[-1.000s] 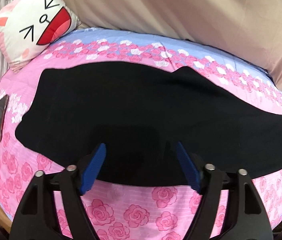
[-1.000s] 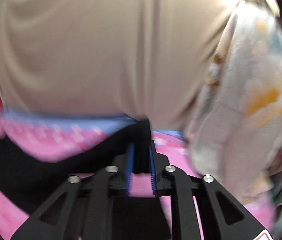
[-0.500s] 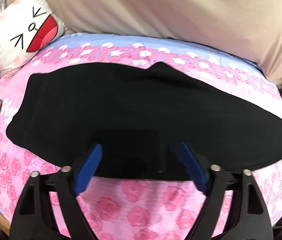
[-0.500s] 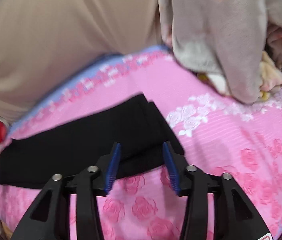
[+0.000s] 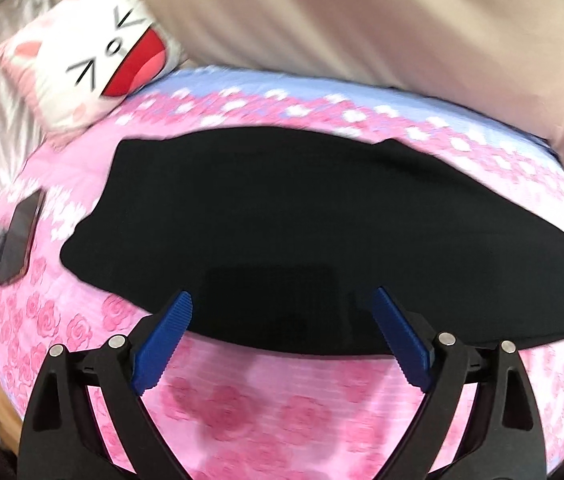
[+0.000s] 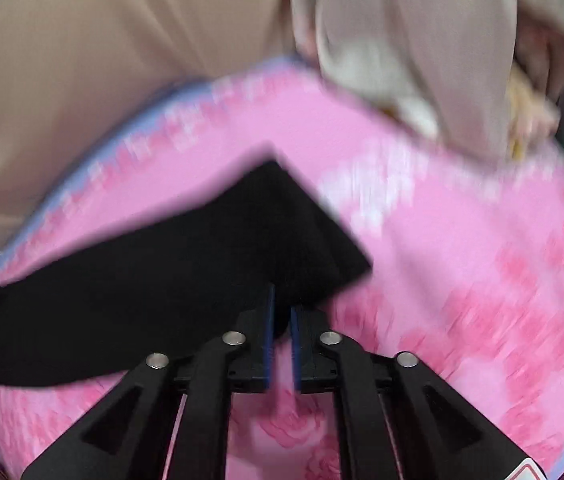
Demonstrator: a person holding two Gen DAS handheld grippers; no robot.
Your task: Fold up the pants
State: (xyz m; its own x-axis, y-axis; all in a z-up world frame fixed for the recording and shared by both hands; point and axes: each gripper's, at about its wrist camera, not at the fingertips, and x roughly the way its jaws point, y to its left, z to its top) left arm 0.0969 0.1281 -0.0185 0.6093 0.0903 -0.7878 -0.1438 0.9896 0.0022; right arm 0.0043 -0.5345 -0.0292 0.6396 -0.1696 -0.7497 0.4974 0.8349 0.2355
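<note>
Two views, both over the same bed:

Left wrist view, pants: black pants (image 5: 301, 220) lie spread flat on the pink rose-print bedsheet (image 5: 262, 400), running from the left of the picture to the right.
Left wrist view, left gripper: the left gripper (image 5: 282, 312) hangs over the near hem of the pants with its jaws wide; they have just been opening further, and nothing is pinched between the blue pads (image 5: 166, 340); the cloth only lies beneath them.
Left wrist view, pillow: a cat-face cushion (image 5: 94, 68) sits beyond the pants, at their far left corner, apart from them.
Left wrist view, phone: a dark phone (image 5: 20, 236) lies on the sheet left of the pants, not touching.
Left wrist view, backdrop: beige fabric (image 5: 361, 20) rises behind the pants.

Right wrist view, pants: the narrow end of the pants (image 6: 186, 280) points up and right across the sheet (image 6: 461, 280); the picture is blurred.
Right wrist view, right gripper: the right gripper (image 6: 280, 312) has its jaws narrow, having just been closing, and the near edge of the pants sits between the tips; whether the pads actually press the cloth I cannot tell.
Right wrist view, bundle: a pale heap of cloth (image 6: 421, 60) lies beyond the pants, well apart.
</note>
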